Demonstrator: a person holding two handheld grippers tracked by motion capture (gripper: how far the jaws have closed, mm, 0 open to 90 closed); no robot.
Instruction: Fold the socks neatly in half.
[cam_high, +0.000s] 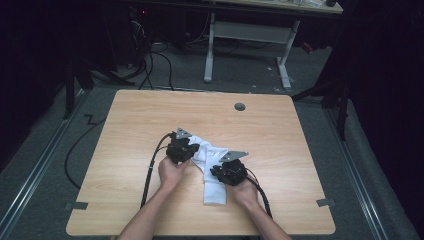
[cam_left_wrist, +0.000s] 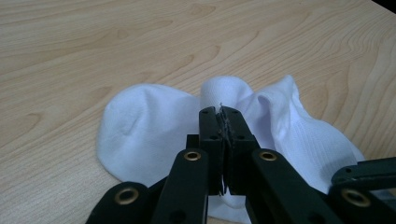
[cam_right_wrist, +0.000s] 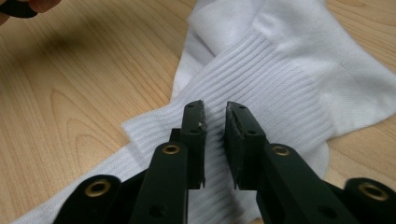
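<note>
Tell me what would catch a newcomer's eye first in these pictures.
The white ribbed cotton socks stand out most, lying crumpled near the middle of the light wooden table. Next come the two black claws: the left claw is shut on a pinch of sock fabric, while the right claw hovers over the ribbed cuff with a narrow gap between its jaws. The surrounding room is dark.

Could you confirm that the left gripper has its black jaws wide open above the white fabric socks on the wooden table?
Not quite: the left gripper has its black jaws closed together, pinching a fold of the white fabric socks, as the left gripper view shows. The socks do lie on the wooden table.
</note>
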